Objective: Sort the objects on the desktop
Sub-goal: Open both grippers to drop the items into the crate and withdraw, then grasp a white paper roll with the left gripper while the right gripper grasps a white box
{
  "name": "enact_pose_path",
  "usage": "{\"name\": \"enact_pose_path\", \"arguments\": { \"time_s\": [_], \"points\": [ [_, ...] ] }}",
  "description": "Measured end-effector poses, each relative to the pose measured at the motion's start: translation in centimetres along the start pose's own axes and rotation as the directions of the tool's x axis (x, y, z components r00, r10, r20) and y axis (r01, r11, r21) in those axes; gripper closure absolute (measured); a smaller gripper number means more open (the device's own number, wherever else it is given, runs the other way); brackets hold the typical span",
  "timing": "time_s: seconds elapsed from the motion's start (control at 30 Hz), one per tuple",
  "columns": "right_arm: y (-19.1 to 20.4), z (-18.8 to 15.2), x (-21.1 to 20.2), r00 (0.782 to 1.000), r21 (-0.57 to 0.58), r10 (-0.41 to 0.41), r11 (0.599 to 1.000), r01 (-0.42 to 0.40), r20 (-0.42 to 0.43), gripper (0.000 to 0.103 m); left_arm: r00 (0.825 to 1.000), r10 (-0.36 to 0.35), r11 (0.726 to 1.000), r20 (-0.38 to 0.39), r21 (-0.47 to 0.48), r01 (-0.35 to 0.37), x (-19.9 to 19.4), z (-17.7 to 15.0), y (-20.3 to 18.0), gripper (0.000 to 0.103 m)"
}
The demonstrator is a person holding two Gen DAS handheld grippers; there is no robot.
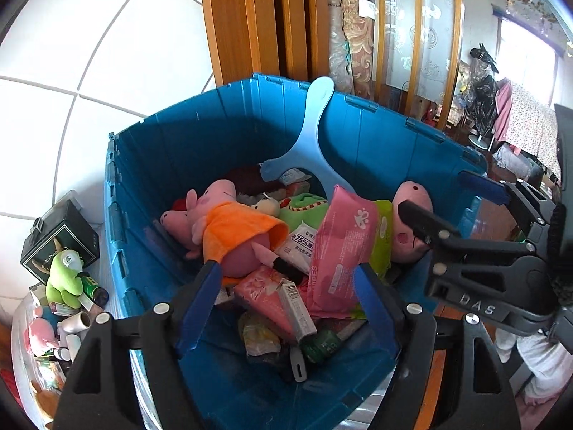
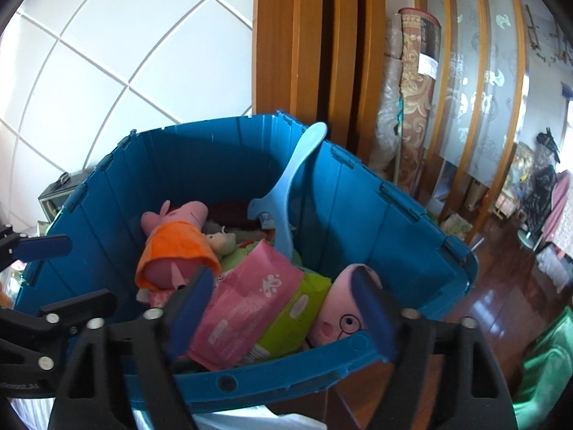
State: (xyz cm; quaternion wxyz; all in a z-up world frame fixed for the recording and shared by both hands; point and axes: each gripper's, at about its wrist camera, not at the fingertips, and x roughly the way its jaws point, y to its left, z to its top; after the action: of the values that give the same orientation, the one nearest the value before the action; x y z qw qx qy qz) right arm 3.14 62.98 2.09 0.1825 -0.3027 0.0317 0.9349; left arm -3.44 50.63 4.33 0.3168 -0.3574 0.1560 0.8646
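A blue crate (image 1: 172, 150) (image 2: 215, 165) holds the sorted things. Inside lie a pink pig plush in an orange dress (image 1: 232, 229) (image 2: 175, 247), a pink wipes pack (image 1: 340, 247) (image 2: 247, 304), a green pack (image 1: 381, 243) (image 2: 297, 319), a pig plush with glasses (image 1: 412, 233) (image 2: 343, 319), a white alcohol-wipes pack (image 1: 301, 247) and a small boxed tube (image 1: 297, 308). A light blue plastic hanger (image 1: 311, 139) (image 2: 286, 193) leans on the far wall. My left gripper (image 1: 288, 308) (image 2: 61, 276) hangs open over the crate's near side. My right gripper (image 2: 281, 308) (image 1: 454, 200) is open above the near rim, its pads clear of the pink pack.
Left of the crate stand a dark green box (image 1: 61, 240), a green dinosaur plush (image 1: 66, 276), a small pink plush (image 1: 39, 333) and several white rolls (image 1: 77, 322). A wooden door frame (image 2: 308, 53) and rolled carpet (image 2: 415, 89) rise behind. Wooden floor (image 2: 501, 286) lies to the right.
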Motion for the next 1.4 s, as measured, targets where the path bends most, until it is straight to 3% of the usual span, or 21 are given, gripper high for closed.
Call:
{"name": "enact_pose_path", "arguments": {
  "time_s": [0.07,0.37,0.63,0.83,1.03,1.23,1.4],
  "points": [
    [0.2,0.0,-0.5,1.0,-0.01,-0.007,1.0,0.007,0.014,0.0,1.0,0.011,1.0,0.028,-0.005,-0.011,-0.9,-0.2,0.3,0.027],
    [2.3,0.5,-3.8,0.993,-0.039,0.009,0.999,-0.004,0.122,0.0,0.978,0.113,0.992,0.173,-0.069,-0.102,-5.9,-2.3,3.6,0.027],
    [8.2,1.4,-6.9,0.967,-0.071,0.132,0.99,-0.119,0.217,0.0,0.959,0.199,0.963,0.204,-0.223,-0.152,-9.3,-6.3,10.7,0.027],
    [14.6,2.0,-8.2,0.932,-0.118,0.262,0.964,-0.24,0.252,0.0,0.957,0.257,0.913,0.134,-0.358,-0.195,-10.1,-10.8,18.1,0.027],
    [22.5,2.5,-7.5,0.9,-0.18,0.379,0.921,-0.345,0.216,0.0,0.947,0.32,0.844,0.037,-0.465,-0.267,-10.1,-16.3,26.0,0.027],
    [29.9,1.8,-3.8,0.891,-0.207,0.443,0.885,-0.417,0.101,0.0,0.935,0.335,0.752,-0.113,-0.566,-0.338,-8.2,-22.4,33.9,0.027],
    [34.5,0.0,2.2,0.897,-0.209,0.44,0.875,-0.438,-0.04,0.0,0.921,0.308,0.687,-0.24,-0.613,-0.39,-4.9,-26.6,39.2,0.027]
  ]
}}
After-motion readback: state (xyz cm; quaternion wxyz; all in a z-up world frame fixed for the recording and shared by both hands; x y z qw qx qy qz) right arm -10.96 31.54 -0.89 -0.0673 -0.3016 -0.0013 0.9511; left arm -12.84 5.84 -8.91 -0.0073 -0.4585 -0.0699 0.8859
